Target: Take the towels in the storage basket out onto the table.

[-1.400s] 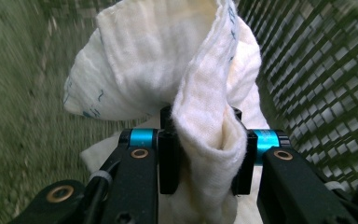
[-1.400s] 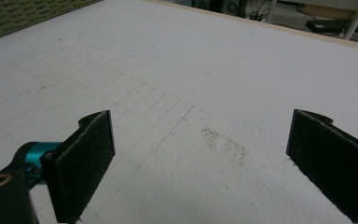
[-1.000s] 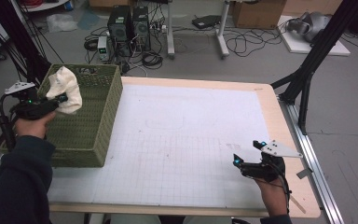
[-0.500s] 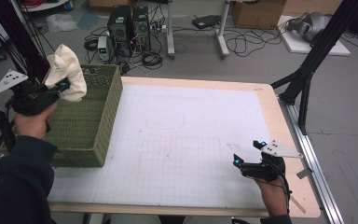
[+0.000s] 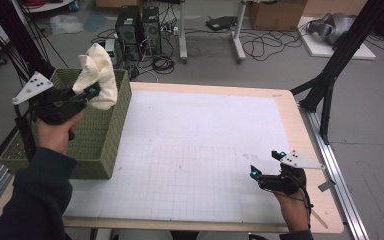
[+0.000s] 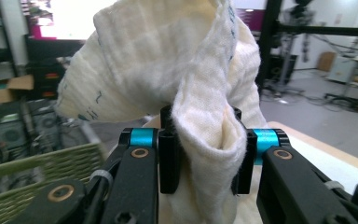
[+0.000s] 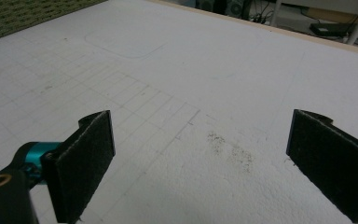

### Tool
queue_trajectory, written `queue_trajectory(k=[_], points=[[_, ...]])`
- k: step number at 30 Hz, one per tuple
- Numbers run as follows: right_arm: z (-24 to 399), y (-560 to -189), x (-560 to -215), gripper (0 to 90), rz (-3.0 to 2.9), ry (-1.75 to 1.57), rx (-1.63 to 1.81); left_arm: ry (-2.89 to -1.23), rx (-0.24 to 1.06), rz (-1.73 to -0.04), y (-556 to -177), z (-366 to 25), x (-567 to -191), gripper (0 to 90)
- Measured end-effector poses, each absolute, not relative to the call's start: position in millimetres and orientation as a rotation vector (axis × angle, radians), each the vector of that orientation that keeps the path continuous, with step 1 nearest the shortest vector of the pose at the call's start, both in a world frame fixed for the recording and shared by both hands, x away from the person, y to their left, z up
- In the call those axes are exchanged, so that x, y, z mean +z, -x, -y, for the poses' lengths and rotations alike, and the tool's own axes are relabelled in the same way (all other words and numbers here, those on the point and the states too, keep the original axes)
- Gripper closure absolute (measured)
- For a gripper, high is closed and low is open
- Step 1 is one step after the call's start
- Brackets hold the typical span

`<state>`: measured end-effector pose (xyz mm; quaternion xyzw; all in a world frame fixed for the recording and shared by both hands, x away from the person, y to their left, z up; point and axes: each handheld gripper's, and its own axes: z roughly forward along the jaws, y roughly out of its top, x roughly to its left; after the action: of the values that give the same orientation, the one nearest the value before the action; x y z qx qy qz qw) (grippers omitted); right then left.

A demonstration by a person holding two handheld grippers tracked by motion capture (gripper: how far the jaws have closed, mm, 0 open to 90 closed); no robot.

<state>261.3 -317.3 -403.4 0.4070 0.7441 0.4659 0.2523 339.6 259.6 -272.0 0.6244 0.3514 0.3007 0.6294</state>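
The cream cloth (image 5: 97, 75) hangs in the air above the near right corner of the green woven basket (image 5: 100, 145), at the far left of the table. It sits clear of the basket's rim, with open air on all sides except where it is gripped.

The left gripper (image 5: 91, 93) is clenched on the cloth. In the left gripper view its two black jaws stand fairly close together and pinch a thick fold of the cloth (image 6: 200, 140) between them, the pads pressing into the fabric on both sides. The rest of the cloth bunches upward and outward above the jaws.

The cloth looks soft and crumpled, pale cream, with a loose weave and faint dark stitching along one edge.

To the right of the basket lies the white gridded mat (image 5: 205, 150), bare across its whole middle, giving wide room between the two hands. The wooden table edge (image 5: 310, 150) frames it at the right.

The right gripper (image 5: 265, 165) rests low near the mat's near right corner, well apart from the cloth. Its jaws stand wide apart, grasping nothing, with only the mat's surface between its pads (image 7: 86, 154).
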Motion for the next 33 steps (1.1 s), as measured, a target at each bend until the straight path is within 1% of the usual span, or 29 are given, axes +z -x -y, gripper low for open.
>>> queue_trajectory(k=[11, 16, 24, 33], points=[[316.7, -261.4, -402.9, 6.9, -2.023, -1.109, 1.269, -1.473, 0.600, -0.668, -331.3, -208.0, -271.5, 70.4], [316.5, -261.5, -403.1, 6.9, -2.027, -1.109, 1.265, -1.512, 0.564, -0.624, -330.8, -182.2, -277.5, 70.3], [315.6, -262.4, -403.2, 7.0, -2.037, -1.105, 1.271, -1.576, 0.483, -0.582, -337.1, -136.9, -298.5, 70.1], [316.4, -262.5, -403.8, 6.9, -2.040, -1.108, 1.268, -1.666, 0.384, -0.548, -340.7, -84.6, -339.6, 69.9]])
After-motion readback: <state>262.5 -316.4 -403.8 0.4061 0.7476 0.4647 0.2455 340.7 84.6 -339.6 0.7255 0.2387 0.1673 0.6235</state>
